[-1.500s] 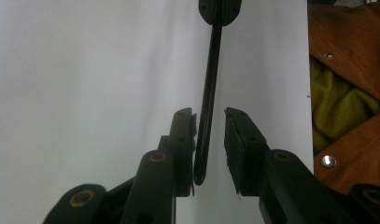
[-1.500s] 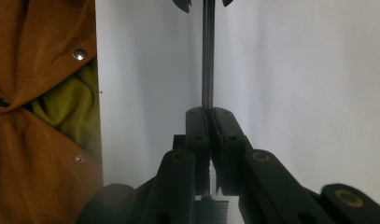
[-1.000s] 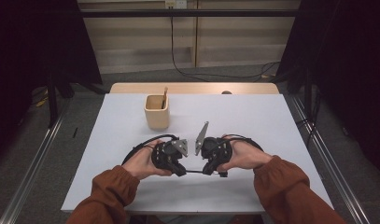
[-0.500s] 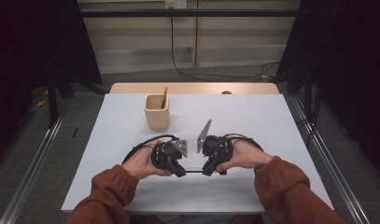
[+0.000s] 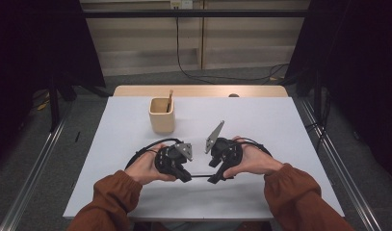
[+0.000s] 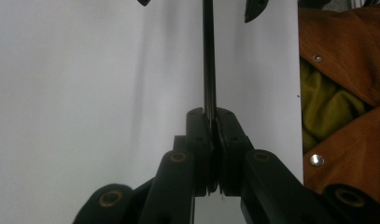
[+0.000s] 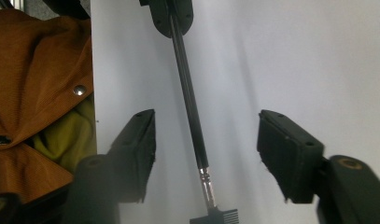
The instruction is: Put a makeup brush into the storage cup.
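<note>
Handover midway, judging by grips: left gripper (image 5: 184,174) clamping shut on thin black brush (image 7: 190,100), holding it level above white table (image 5: 280,125). Right gripper (image 7: 204,151) just opening, pads (image 7: 281,149) standing clear either side of brush's comb end. Remaining, probably: carrying brush to wooden cup (image 5: 162,115) far-left, already holding one stick.

Worktop (image 5: 280,120): cup (image 5: 162,115) toward its far edge, a stick standing in it. Nearer than the cup and to its right, left gripper (image 5: 184,174) and right gripper (image 5: 214,177) face each other; a thin brush (image 5: 199,176) lies level between them, over the worktop.
</note>
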`<act>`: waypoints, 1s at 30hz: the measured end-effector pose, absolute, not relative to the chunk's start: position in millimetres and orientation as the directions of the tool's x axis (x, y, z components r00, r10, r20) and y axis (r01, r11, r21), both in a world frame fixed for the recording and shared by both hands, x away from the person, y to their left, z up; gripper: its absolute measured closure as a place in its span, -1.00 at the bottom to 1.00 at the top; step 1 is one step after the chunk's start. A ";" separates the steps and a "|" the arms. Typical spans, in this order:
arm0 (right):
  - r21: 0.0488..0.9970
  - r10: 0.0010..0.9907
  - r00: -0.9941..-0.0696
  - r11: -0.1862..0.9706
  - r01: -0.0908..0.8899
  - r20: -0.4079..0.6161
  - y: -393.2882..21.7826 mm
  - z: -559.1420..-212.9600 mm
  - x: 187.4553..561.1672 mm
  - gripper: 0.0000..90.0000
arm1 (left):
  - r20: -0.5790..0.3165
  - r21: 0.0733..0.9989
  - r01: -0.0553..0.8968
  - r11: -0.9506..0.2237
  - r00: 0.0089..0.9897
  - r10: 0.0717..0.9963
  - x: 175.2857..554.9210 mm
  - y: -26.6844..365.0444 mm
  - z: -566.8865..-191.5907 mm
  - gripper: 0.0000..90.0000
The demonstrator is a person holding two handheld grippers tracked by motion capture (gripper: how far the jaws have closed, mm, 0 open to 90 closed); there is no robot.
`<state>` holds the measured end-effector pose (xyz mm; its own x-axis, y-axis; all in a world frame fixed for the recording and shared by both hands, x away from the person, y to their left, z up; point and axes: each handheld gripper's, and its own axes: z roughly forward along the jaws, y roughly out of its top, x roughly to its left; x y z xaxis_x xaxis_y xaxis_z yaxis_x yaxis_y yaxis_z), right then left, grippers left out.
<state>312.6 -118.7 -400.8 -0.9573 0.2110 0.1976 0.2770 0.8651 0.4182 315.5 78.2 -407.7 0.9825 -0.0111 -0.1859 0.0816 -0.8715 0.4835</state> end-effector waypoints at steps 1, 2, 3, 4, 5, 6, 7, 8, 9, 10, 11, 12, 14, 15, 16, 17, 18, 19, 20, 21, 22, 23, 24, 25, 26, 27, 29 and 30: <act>0.420 0.223 -0.955 0.860 0.288 0.197 -118.5 -400.7 312.4 -0.32 | -0.188 0.482 0.081 -0.872 0.982 -0.012 315.5 78.3 -407.8 0.90; 0.425 0.224 -0.954 0.858 0.289 0.198 -118.7 -400.9 312.6 -0.35 | -0.183 0.482 0.080 -0.873 0.983 -0.011 315.2 78.2 -407.8 0.90; 0.432 0.224 -0.954 0.854 0.290 0.197 -118.9 -401.0 312.6 -0.39 | -0.183 0.482 0.080 -0.872 0.983 -0.011 315.2 78.3 -407.8 0.90; 0.439 0.230 -0.953 0.848 0.297 0.200 -119.2 -401.0 312.7 -0.45 | -0.185 0.482 0.080 -0.873 0.983 -0.012 315.4 78.5 -407.7 0.90; 0.444 0.231 -0.952 0.845 0.298 0.201 -119.5 -401.1 313.0 -0.50 | -0.186 0.483 0.084 -0.872 0.983 -0.008 315.5 78.7 -407.6 0.90; 0.449 0.238 -0.951 0.840 0.303 0.196 -119.9 -401.0 313.1 -0.56 | -0.188 0.482 0.084 -0.872 0.982 -0.009 315.8 78.9 -407.4 0.90; 0.454 0.244 -0.949 0.836 0.309 0.198 -120.2 -400.9 313.1 -0.60 | -0.184 0.483 0.083 -0.872 0.983 -0.008 315.8 79.2 -407.2 0.90; 0.460 0.247 -0.947 0.830 0.315 0.204 -120.6 -400.9 313.1 -0.65 | -0.180 0.485 0.083 -0.871 0.984 -0.007 315.8 79.5 -407.1 0.90; 0.467 0.256 -0.944 0.822 0.326 0.208 -120.7 -400.8 312.9 -0.71 | -0.180 0.485 0.083 -0.871 0.984 -0.007 315.6 79.7 -406.9 0.90; 0.474 0.261 -0.942 0.815 0.333 0.211 -121.4 -400.4 313.2 -0.71 | -0.178 0.485 0.084 -0.870 0.984 -0.004 315.6 80.1 -406.6 0.90; 0.488 0.258 -0.942 0.807 0.331 0.213 -122.2 -400.2 313.6 -0.74 | -0.181 0.488 0.089 -0.869 0.984 -0.001 315.7 80.8 -406.8 0.90; 0.513 0.234 -0.950 0.801 0.309 0.208 -123.6 -400.4 314.6 -0.82 | -0.180 0.490 0.091 -0.867 0.984 0.002 315.5 81.1 -407.0 0.90; 0.522 0.241 -0.947 0.791 0.319 0.214 -125.4 -399.4 314.5 -0.84 | -0.180 0.486 0.092 -0.869 0.984 0.004 315.8 82.4 -407.2 0.90; 0.529 0.238 -0.949 0.788 0.314 0.208 -126.4 -399.4 314.6 -0.87 | -0.179 0.487 0.094 -0.868 0.984 0.006 315.9 83.2 -407.6 0.90; 0.535 0.238 -0.948 0.783 0.317 0.213 -127.5 -399.2 315.0 -0.86 | -0.182 0.489 0.098 -0.867 0.983 0.008 316.0 84.0 -408.0 0.90; 0.541 0.238 -0.947 0.779 0.318 0.215 -128.9 -398.9 315.2 -0.85 | -0.182 0.489 0.100 -0.867 0.983 0.011 316.1 84.9 -408.0 0.90; 0.543 0.239 -0.948 0.777 0.318 0.212 -130.0 -398.9 315.1 -0.85 | -0.183 0.490 0.103 -0.866 0.983 0.013 316.1 85.9 -407.8 0.90; 0.544 0.243 -0.946 0.774 0.323 0.216 -131.3 -398.7 315.0 -0.85 | -0.185 0.490 0.101 -0.866 0.983 0.010 316.5 86.9 -407.4 0.90; 0.555 0.240 -0.947 0.768 0.321 0.216 -132.8 -398.7 315.5 -0.86 | -0.181 0.494 0.104 -0.863 0.983 0.015 316.3 87.8 -407.5 0.90; 0.564 0.243 -0.947 0.761 0.321 0.211 -134.3 -398.5 315.6 -0.86 | -0.181 0.496 0.108 -0.862 0.983 0.019 316.2 88.7 -407.6 0.90; 0.564 0.249 -0.945 0.758 0.327 0.214 -135.7 -398.4 315.1 -0.86 | -0.185 0.498 0.112 -0.860 0.982 0.021 316.1 89.6 -407.7 0.90; 0.572 0.250 -0.945 0.752 0.326 0.210 -137.4 -398.6 315.2 -0.86 | -0.184 0.498 0.113 -0.860 0.983 0.023 315.9 90.5 -407.9 0.90; 0.577 0.254 -0.944 0.747 0.330 0.211 -139.2 -398.8 315.4 -0.85 | -0.184 0.497 0.110 -0.861 0.983 0.019 316.1 91.5 -408.2 0.90; 0.586 0.262 -0.942 0.738 0.335 0.209 -140.9 -398.9 315.7 -0.85 | -0.183 0.499 0.116 -0.859 0.983 0.027 315.5 92.5 -408.9 0.90; 0.594 0.273 -0.940 0.728 0.342 0.206 -142.7 -398.5 316.0 -0.84 | -0.185 0.500 0.120 -0.858 0.982 0.030 315.5 93.6 -409.5 0.90; 0.603 0.282 -0.938 0.718 0.347 0.203 -144.7 -397.8 316.1 -0.83 | -0.184 0.500 0.118 -0.858 0.983 0.028 315.6 94.5 -409.8 0.90; 0.623 0.291 -0.936 0.699 0.350 0.200 -148.3 -396.8 315.8 -0.86 | -0.180 0.504 0.120 -0.855 0.983 0.032 315.0 96.1 -409.9 0.90; 0.630 0.294 -0.935 0.692 0.351 0.198 -150.3 -396.4 315.4 -0.85 | -0.179 0.504 0.122 -0.855 0.983 0.034 314.7 96.7 -409.5 0.90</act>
<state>315.4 -150.3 -396.4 -0.9351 0.2941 0.1980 0.3512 0.6922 0.6305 314.7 96.7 -409.5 0.9833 0.0343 -0.1789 0.1216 -0.8549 0.5043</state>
